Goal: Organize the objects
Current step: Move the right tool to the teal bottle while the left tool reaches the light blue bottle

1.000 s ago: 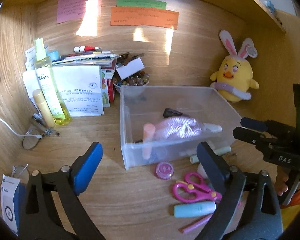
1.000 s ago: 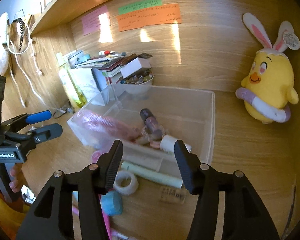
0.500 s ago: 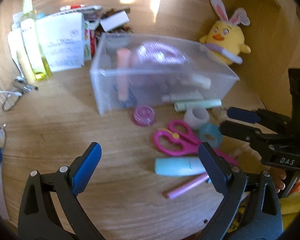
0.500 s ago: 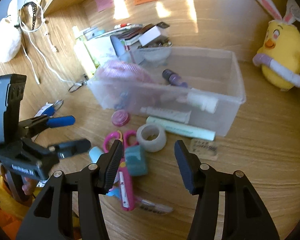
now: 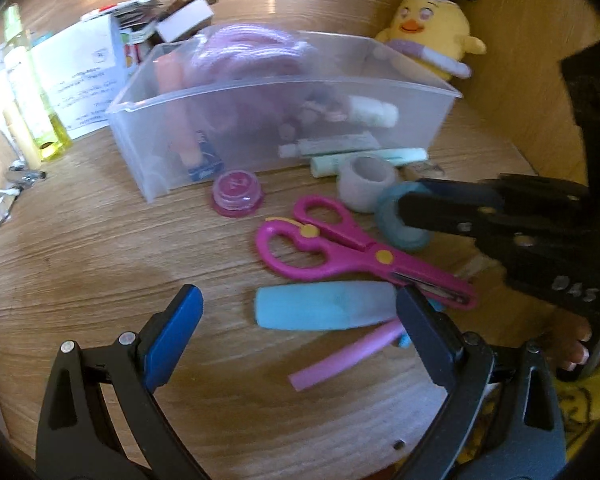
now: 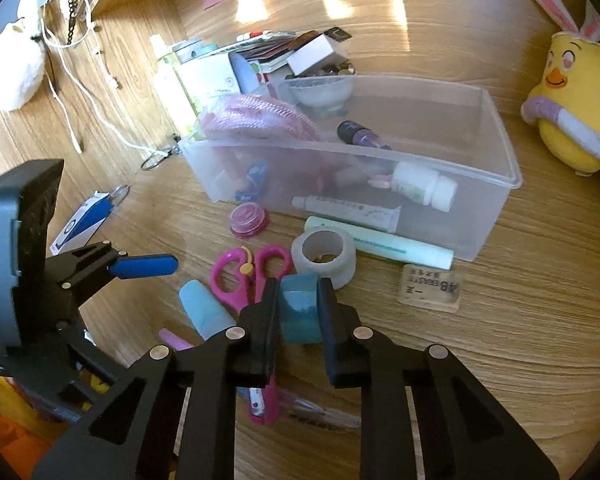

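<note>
A clear plastic bin [image 5: 428, 128] [image 6: 496, 196] on the wooden desk holds a pink mesh pouch [image 6: 256, 120], tubes and small bottles. In front of it lie pink scissors [image 5: 340, 252] [image 6: 236, 280], a white tape roll [image 5: 366, 178] [image 6: 326, 256], a pink jar [image 5: 238, 192] [image 6: 249, 220], a light blue tube [image 5: 324, 306] [image 6: 204, 310], a mint tube [image 6: 384, 242] and a pink stick [image 5: 344, 354]. My right gripper [image 6: 299, 304] is shut on a teal tape roll [image 6: 300, 314] [image 5: 400, 224]. My left gripper [image 5: 298, 320] is open over the blue tube.
A yellow chick plush [image 5: 428, 36] [image 6: 576, 112] sits at the back right. Books, a white box and bottles [image 5: 32, 100] stand at the back left. A small label card [image 6: 430, 288] lies right of the tape rolls. Cables [image 6: 80, 92] hang at the left.
Both grippers have moved down and closer to the loose items. My right gripper has shut on the teal tape roll; it was open before. The left gripper stays open.
</note>
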`<state>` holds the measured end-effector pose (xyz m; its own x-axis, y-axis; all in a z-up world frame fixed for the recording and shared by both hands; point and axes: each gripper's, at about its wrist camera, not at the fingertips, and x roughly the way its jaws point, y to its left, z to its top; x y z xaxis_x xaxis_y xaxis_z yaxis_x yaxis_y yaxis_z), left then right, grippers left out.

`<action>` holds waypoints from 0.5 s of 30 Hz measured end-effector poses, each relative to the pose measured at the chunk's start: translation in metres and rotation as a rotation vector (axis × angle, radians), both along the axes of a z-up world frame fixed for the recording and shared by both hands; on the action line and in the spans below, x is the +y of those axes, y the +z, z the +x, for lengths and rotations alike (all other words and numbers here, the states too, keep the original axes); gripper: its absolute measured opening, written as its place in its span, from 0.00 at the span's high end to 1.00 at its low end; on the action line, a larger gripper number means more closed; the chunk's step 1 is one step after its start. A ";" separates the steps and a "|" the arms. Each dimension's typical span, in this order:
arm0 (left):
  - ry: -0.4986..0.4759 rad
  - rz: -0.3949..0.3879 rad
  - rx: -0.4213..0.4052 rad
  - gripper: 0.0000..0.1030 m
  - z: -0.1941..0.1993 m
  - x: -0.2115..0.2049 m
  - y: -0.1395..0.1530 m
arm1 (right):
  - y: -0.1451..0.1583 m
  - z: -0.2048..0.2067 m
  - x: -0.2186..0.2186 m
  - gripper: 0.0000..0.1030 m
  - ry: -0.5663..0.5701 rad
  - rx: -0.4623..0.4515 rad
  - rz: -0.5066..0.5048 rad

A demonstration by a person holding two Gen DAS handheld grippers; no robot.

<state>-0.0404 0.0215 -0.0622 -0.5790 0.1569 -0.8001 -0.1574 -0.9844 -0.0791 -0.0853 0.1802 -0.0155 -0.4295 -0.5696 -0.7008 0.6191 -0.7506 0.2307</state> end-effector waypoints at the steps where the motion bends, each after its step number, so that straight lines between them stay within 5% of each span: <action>1: 0.007 0.008 0.003 0.04 -0.001 -0.002 -0.001 | 0.001 -0.001 0.003 0.84 -0.007 0.002 -0.003; 7: 0.042 0.058 -0.011 0.13 -0.003 -0.017 -0.001 | 0.007 -0.004 0.017 0.84 -0.054 0.008 -0.020; 15: 0.041 0.096 -0.044 0.08 -0.003 -0.008 -0.001 | 0.009 -0.005 0.028 0.84 -0.088 0.009 -0.040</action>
